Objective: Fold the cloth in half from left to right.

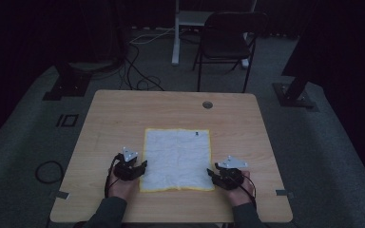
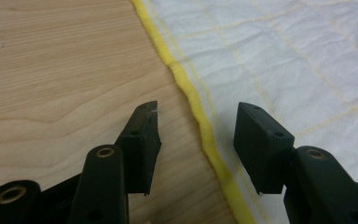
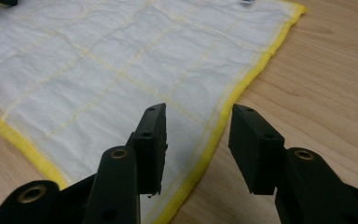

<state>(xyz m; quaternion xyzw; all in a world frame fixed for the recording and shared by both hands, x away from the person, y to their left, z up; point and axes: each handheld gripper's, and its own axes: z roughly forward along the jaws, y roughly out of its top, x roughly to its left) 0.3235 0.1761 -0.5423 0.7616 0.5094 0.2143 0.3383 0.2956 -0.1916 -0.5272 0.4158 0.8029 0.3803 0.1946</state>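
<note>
From up high, a white cloth (image 1: 177, 159) with a yellow edge lies flat on a wooden table (image 1: 119, 114). The left tongs (image 1: 141, 167) sit just beside the cloth's left edge, near its close corner. The right tongs (image 1: 211, 173) sit just beside the right edge, near the other close corner. A hand (image 1: 122, 186) holds the left one and another hand (image 1: 240, 190) holds the right one. A tiny dark tag (image 1: 196, 133) sits near the far edge of the cloth (too small to read any writing). Past the table stands a dark chair (image 1: 225, 40).

In the left gripper view, the left tongs (image 2: 196, 122) are wide open with nothing in them. The yellow edge (image 2: 200, 121) runs through the gap between the jaws. The white cloth (image 2: 279, 56) lies under and past the right jaw, bare wood (image 2: 56, 70) by the left jaw.

In the right gripper view, the right tongs (image 3: 198, 126) are wide open too, holding nothing. The yellow edge (image 3: 223, 116) passes between the jaws. The cloth (image 3: 112, 60) spreads out past the left jaw, wood (image 3: 326, 84) by the right jaw. The small tag (image 3: 247, 2) shows at the far edge (blurry, no words to read).
</note>
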